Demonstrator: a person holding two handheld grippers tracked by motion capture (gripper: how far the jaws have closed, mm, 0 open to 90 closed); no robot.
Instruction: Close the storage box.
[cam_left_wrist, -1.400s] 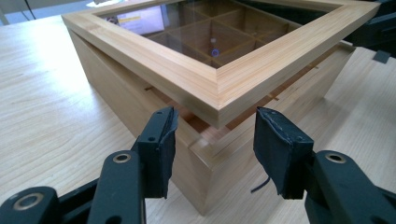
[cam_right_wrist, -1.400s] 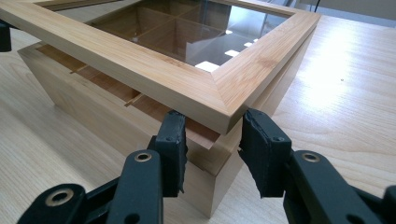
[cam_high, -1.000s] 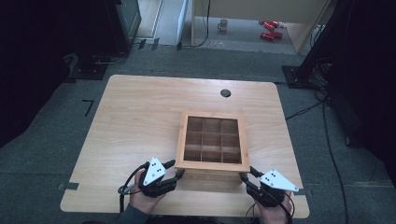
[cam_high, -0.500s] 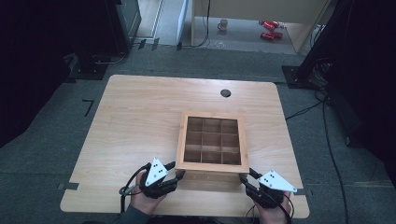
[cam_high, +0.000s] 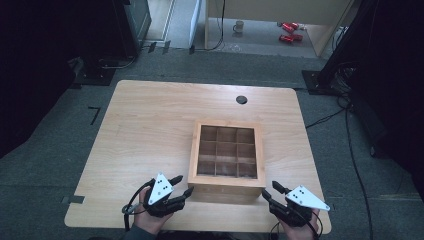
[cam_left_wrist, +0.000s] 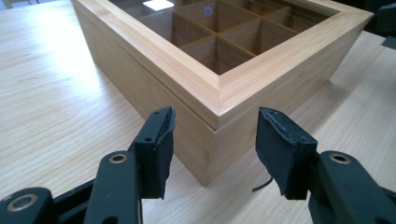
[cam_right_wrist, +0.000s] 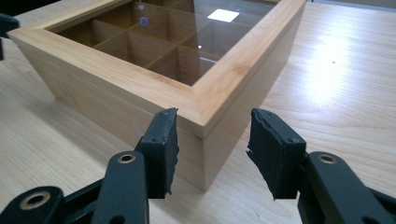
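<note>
High view: wooden box (cam_high: 226, 159) with glass lid sits right of table (cam_high: 150, 130) centre, near the front edge. Left gripper (cam_left_wrist: 212, 140) and right gripper (cam_right_wrist: 212, 144), jaws just opening, gape empty at its near corners. Rigid, likely heavyish, glass fragile; grip the wooden lid frame at both corners

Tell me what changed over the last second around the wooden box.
Both grippers' jaws have just been opening. The left gripper now stands open astride the near left corner of the square light-wood compartment box with a glass lid, pads clear of the wood. The right gripper stands likewise at the near right corner. Nothing is held. The box, its closed lid and both hands stayed in place on the light wooden table.
</note>
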